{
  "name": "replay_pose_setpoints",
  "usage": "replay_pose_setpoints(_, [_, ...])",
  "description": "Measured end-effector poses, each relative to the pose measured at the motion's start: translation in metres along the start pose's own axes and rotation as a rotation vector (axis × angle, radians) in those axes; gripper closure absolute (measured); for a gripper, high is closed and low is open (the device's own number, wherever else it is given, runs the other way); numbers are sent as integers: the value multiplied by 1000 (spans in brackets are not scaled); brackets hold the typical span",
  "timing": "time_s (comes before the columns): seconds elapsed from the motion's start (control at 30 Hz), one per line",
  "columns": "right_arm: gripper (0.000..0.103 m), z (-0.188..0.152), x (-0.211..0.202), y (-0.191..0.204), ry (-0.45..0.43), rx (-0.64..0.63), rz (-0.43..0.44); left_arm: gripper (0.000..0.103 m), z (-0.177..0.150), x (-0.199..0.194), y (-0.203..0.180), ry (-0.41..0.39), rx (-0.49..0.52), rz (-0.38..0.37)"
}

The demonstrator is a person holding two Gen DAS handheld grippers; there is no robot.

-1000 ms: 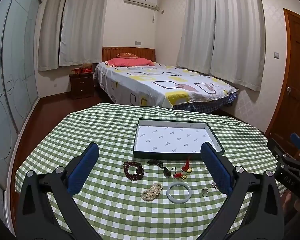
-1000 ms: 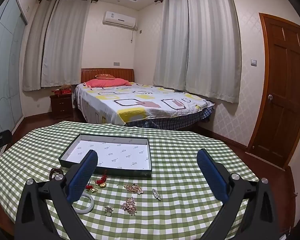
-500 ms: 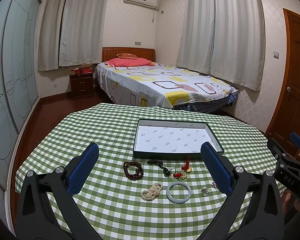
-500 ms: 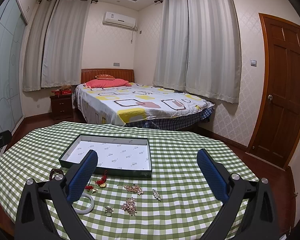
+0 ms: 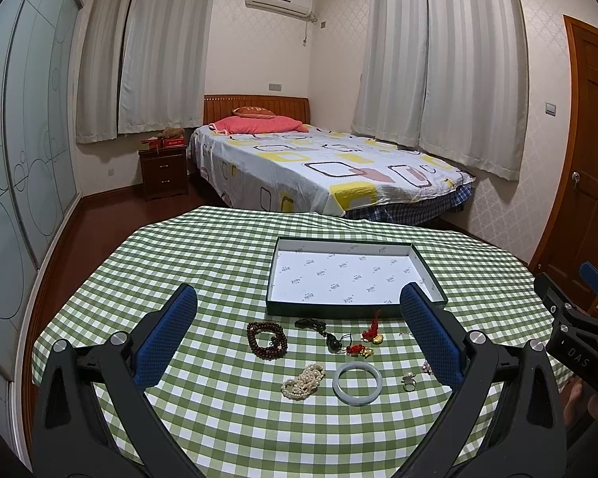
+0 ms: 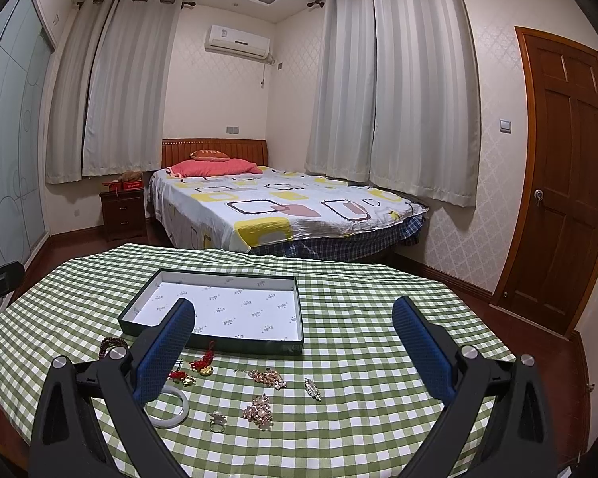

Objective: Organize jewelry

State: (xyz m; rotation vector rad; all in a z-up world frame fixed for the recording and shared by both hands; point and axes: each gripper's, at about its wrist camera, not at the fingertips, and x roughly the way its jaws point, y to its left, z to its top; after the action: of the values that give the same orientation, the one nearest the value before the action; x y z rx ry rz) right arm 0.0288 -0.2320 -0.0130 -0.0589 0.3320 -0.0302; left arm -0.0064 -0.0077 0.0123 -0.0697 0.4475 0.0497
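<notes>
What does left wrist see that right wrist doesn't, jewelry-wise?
Left wrist only: the pearl strand, the dark pendant on its cord, and the dark bead bracelet in full; right wrist catches just its edge.

Right wrist only: the gold brooch, the gold chain piece and the small narrow clip.

Both: the empty box, the pale bangle, the ring and the red-and-gold charms on the checked cloth. Each open hand-held gripper holds nothing.
</notes>
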Motion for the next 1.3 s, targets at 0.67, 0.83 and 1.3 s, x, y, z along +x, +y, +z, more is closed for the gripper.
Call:
replay_pose_setpoints(0.67, [6,2,-2,1,-4,0,3,4,-1,-1,1,-2,1,0])
replay_pose_setpoints(0.83, [6,5,-1,2,-5,1,5,4,0,-1,1,-1,0,0])
replay_pose_setpoints(1.3, [6,9,1,5,-6,1,12,4,-1,0,2,2,2,-1])
